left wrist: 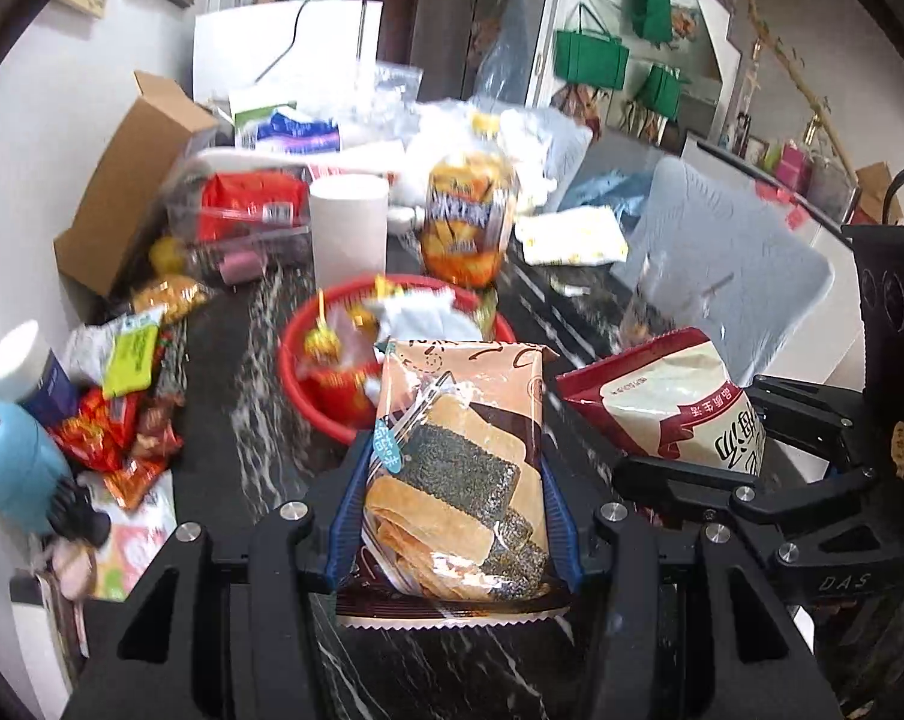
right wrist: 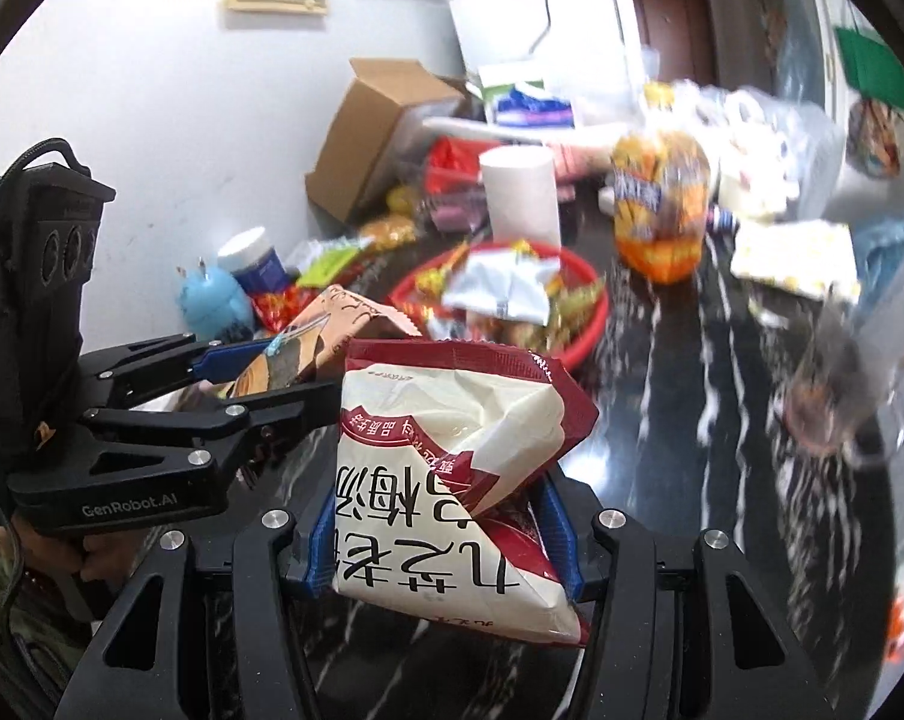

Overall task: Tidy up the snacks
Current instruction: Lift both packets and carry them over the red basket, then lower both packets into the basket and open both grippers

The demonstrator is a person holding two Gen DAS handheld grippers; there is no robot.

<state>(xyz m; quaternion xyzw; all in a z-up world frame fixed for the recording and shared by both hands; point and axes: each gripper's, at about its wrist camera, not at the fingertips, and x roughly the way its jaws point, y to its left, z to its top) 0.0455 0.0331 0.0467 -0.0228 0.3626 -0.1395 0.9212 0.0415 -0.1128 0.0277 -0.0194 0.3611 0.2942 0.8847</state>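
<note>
My left gripper (left wrist: 452,516) is shut on an orange-brown seaweed cracker packet (left wrist: 457,468), held above the dark marble counter just short of the red basin (left wrist: 299,378). My right gripper (right wrist: 443,540) is shut on a white and dark-red snack bag (right wrist: 452,480), also held above the counter. The two grippers are side by side: the right one with its bag (left wrist: 667,402) shows at the right of the left wrist view, and the left one with its packet (right wrist: 326,330) shows at the left of the right wrist view. The red basin (right wrist: 589,324) holds several small wrapped snacks.
A white paper roll (left wrist: 348,228) and an orange snack bag (left wrist: 466,222) stand behind the basin. Loose snack packets (left wrist: 116,414), a blue round object (left wrist: 14,468) and a white-lidded jar (left wrist: 26,372) lie at the left. A cardboard box (left wrist: 128,180) and a clear bin (left wrist: 242,210) are at the back left.
</note>
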